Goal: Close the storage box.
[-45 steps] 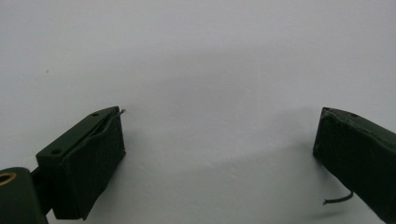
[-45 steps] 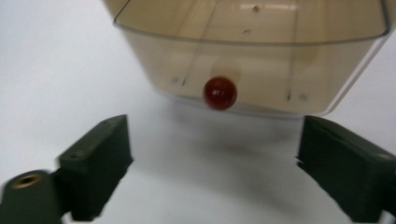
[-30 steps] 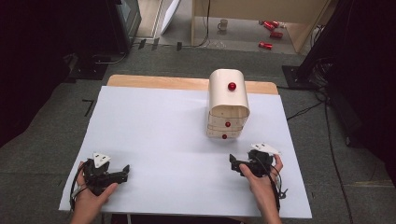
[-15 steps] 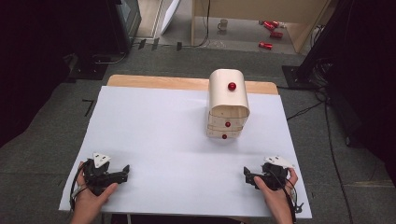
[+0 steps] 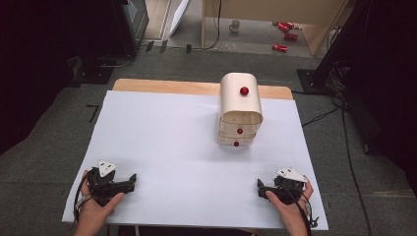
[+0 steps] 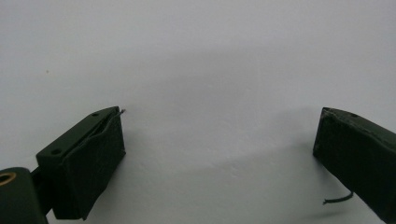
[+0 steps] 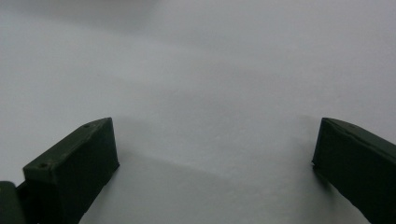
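So our right tool (image 5: 259,189) has pulled back since a second ago: it was up closer to the little cream, round-topped wooden drawer chest with red knobs (image 5: 240,110), and now it sits low by the near right edge of the white-covered counter (image 5: 172,132), well apart from the chest. Our left tool (image 5: 132,180) hasn't budged, parked by the near left corner with the hand (image 5: 96,209) wrapped around it. Both tools are released, jaws spread wide with nothing but bare white surface between them; we can see that clearly in the left gripper view (image 6: 219,140) and the right gripper view (image 7: 215,144). A bit of thin wire (image 6: 337,199) sticks out by the right-hand jaw in the left gripper view. The chest stands upright toward the far side of the counter, a bit right of centre, with one red knob (image 5: 244,91) on the domed top part and two smaller ones on the drawers below; the drawers look closed as far as we can tell from above. Each tool has its grey three-cornered plate on top, and the right hand (image 5: 290,209) comes in from the bottom edge.
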{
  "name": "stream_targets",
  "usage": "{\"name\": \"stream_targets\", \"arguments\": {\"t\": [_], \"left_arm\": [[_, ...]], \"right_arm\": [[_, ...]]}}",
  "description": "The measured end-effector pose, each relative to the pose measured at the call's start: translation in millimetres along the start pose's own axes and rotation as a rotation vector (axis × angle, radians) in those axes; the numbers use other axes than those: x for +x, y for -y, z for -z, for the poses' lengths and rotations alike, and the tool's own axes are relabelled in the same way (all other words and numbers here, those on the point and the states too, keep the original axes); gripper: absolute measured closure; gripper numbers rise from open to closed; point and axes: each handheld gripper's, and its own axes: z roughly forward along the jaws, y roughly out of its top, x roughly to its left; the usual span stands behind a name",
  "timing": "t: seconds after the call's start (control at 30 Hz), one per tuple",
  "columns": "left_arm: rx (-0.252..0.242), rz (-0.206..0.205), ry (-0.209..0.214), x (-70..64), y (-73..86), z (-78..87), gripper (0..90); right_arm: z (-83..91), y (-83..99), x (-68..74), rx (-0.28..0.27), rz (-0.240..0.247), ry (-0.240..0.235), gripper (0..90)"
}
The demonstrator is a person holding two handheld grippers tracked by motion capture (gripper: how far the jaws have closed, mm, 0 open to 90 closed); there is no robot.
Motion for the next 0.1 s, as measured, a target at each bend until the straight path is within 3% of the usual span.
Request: {"name": "stream_targets", "arguments": {"t": [0.1], "left_arm": [[0.000, 0.000, 0.000, 0.0, 0.0, 0.0, 2.0]], "right_arm": [[0.1, 0.3, -0.1, -0.001, -0.003, -0.001, 0.0]]}}
